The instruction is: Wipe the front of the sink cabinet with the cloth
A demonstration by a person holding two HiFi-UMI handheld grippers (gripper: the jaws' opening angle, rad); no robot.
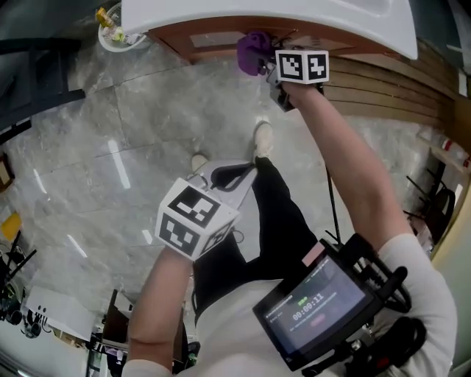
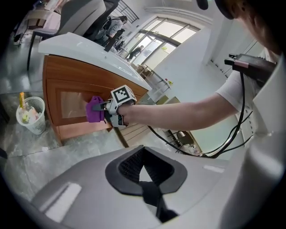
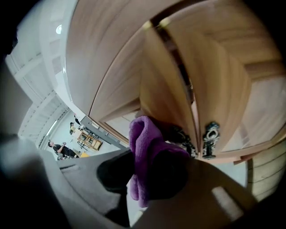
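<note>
The right gripper (image 1: 266,65), near the top centre of the head view, has its tongs pinched on a bunched purple cloth (image 1: 252,51), held up at the brown wooden cabinet (image 1: 213,37) just under the white sink top (image 1: 294,18). In the right gripper view that gripper (image 3: 154,174) clamps the cloth (image 3: 145,143) at the lower centre of the frame. The wad's long axis runs up and away from the jaws toward the cabinet (image 3: 214,80), its free end aimed at the wood close to the seam between two doors. It looks to be pressed against the panel, though the fisheye bend makes the contact hard to be sure of. A dark metal handle (image 3: 210,138) sits just to the right of the cloth. From the left gripper view, the right gripper (image 2: 107,112) shows left of centre with the cloth (image 2: 94,110) sticking out of it to the left, against the cabinet (image 2: 67,78) front; a white bin (image 2: 31,114) stands on the floor at the far left, beside the cabinet's corner. The left gripper (image 2: 145,176) is held back, well apart from the cabinet, its tongs pressed together on nothing; in the head view it (image 1: 234,175) hangs mid-frame over the grey floor (image 1: 110,132).
</note>
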